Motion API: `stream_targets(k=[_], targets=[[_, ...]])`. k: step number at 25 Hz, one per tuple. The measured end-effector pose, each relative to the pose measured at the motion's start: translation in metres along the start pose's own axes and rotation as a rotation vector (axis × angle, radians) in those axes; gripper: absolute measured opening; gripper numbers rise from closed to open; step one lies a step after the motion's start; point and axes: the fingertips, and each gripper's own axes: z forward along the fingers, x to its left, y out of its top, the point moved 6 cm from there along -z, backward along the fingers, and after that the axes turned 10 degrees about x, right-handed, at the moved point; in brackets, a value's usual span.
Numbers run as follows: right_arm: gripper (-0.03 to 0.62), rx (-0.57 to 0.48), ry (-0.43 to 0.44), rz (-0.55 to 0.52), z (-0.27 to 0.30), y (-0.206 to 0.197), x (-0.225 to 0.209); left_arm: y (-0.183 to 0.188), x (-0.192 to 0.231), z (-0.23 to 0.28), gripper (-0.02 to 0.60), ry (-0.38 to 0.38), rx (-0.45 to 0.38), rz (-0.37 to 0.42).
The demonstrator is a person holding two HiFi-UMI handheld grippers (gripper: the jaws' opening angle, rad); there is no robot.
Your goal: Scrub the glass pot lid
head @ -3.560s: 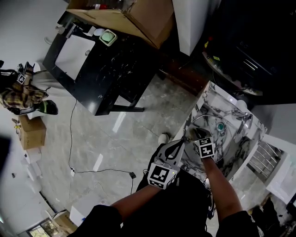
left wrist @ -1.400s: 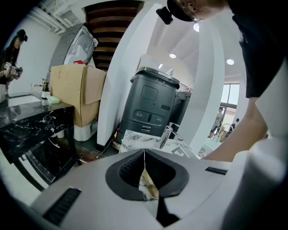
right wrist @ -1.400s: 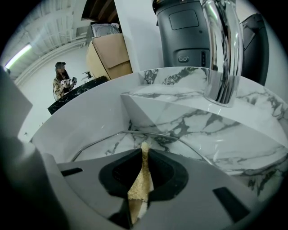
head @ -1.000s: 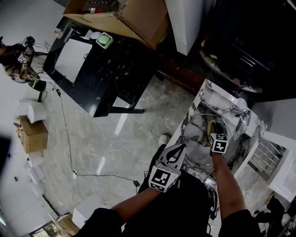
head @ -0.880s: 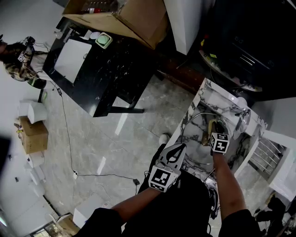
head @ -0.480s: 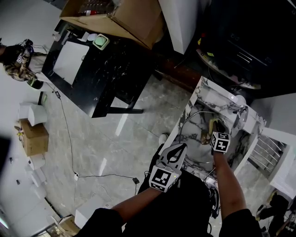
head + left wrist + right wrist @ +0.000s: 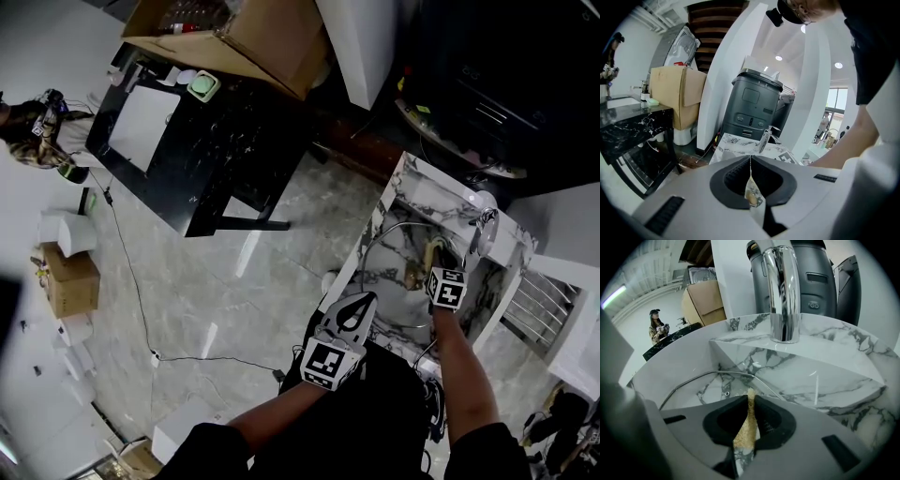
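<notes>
Right gripper (image 7: 751, 397) pinching tan scrub pad (image 7: 743, 432) over glass pot lid (image 7: 708, 389) in marble sink (image 7: 825, 380). Left gripper (image 7: 750, 159) pressed together.

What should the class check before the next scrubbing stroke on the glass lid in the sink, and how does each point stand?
1. Right gripper shut on the sponge: ok.
2. Glass lid lying in the sink: ok.
3. Sponge touching the lid: cannot tell.
4. Left gripper steadying the lid: not ok; it is shut, empty and outside the sink.
5. Water running from the faucet: not ok; none visible.
</notes>
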Motion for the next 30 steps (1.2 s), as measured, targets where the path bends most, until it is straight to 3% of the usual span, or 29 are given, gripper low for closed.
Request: stream_targets(k=[12, 30], targets=[[0.060, 0.027, -0.038, -0.001, -0.008, -0.012, -0.007, 0.003, -0.010, -0.006, 0.018, 0.012, -0.063, 0.016], [0.060, 0.093, -0.085, -0.011, -0.023, -0.030, -0.015, 0.001, -0.019, -0.013, 0.018, -0.015, -0.086, 0.015]])
